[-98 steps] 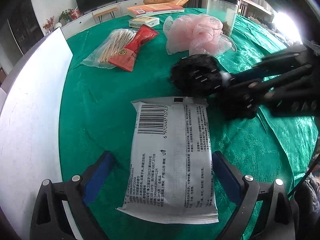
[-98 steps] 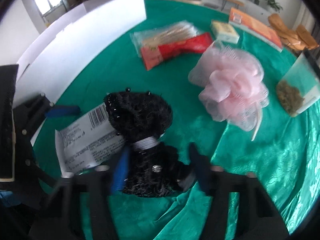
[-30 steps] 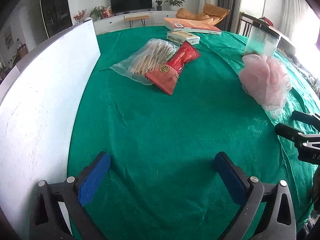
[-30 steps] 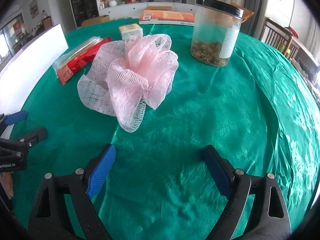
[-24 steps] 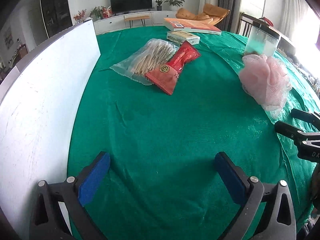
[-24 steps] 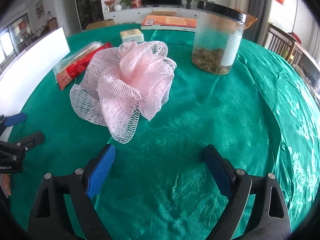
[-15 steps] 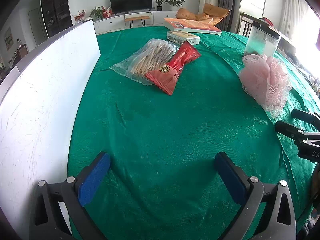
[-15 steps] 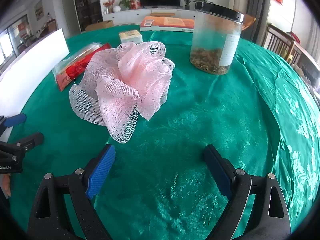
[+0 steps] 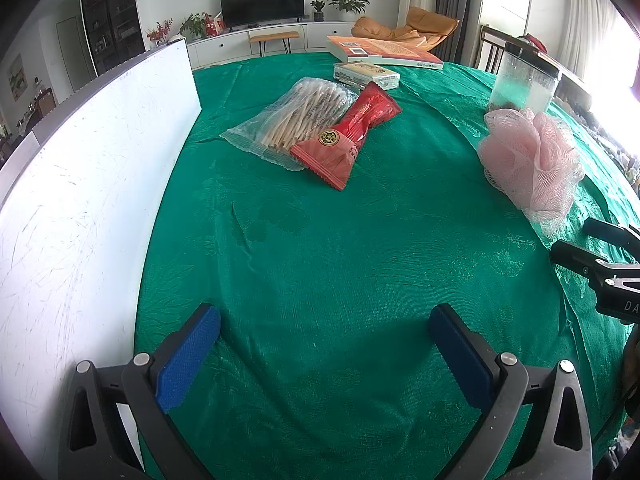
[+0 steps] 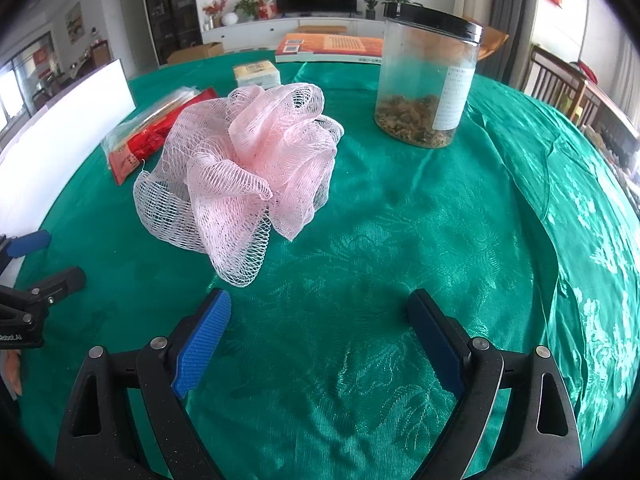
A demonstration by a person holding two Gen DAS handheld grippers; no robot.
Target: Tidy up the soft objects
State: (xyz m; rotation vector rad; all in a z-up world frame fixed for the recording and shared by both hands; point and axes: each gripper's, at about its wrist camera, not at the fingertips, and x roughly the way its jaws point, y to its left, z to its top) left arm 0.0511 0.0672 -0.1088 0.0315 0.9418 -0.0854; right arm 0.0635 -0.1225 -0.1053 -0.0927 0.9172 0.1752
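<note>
A pink mesh bath puff (image 10: pixel 244 168) lies on the green tablecloth (image 10: pixel 380 248), just ahead and left of my right gripper (image 10: pixel 320 336), which is open and empty. The puff also shows in the left wrist view (image 9: pixel 532 160) at the right. My left gripper (image 9: pixel 324 344) is open and empty over bare cloth. A red snack packet (image 9: pixel 350 134) and a clear bag of sticks (image 9: pixel 298 120) lie farther ahead of it. The right gripper's fingers (image 9: pixel 596 256) show at the right edge of the left view.
A white board (image 9: pixel 80 200) stands along the left. A clear jar with a black lid (image 10: pixel 428 80) stands behind the puff. A small box (image 9: pixel 366 74) and an orange book (image 9: pixel 384 50) lie at the far side.
Since 3.3 s ago both grippers have left the white packet and black soft toy, which are out of view. Over the last second the right gripper has moved slightly closer to the puff.
</note>
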